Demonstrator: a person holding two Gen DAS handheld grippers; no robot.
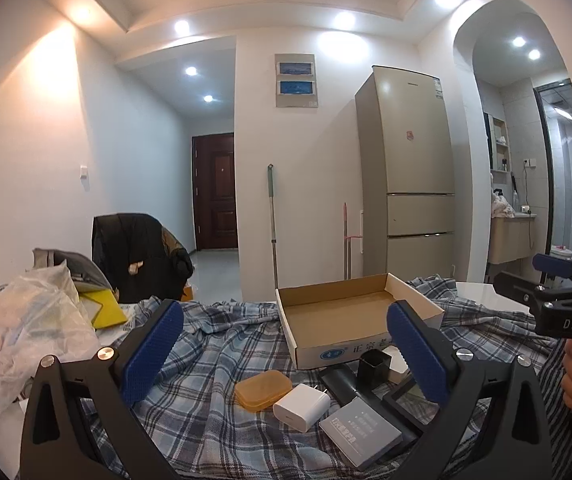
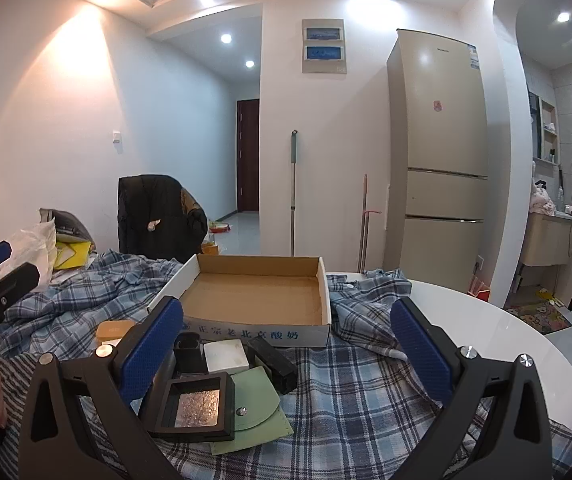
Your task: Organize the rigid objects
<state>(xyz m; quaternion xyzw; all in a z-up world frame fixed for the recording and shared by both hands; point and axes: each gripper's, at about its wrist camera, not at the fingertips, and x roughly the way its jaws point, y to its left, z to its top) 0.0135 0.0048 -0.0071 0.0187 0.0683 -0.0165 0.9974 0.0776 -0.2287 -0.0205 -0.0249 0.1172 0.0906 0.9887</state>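
- Nothing is sorted yet, as I read it: the cardboard box (image 2: 253,292) sits empty, and every item lies in front of it on the plaid cloth (image 2: 346,392).
- Left to move: orange case (image 1: 262,390), white charger (image 1: 302,403), grey battery pack (image 1: 360,432), black framed case (image 2: 191,406), green pouch (image 2: 255,404), white block (image 2: 224,355) and two small black boxes.
- My left gripper (image 1: 283,354) is spread wide and holds nothing; my right gripper (image 2: 286,356) likewise.
- The round white surface (image 2: 486,328) carries the cloth; beyond stand a fridge (image 2: 438,152), a mop and a jacket-draped chair (image 2: 157,216).
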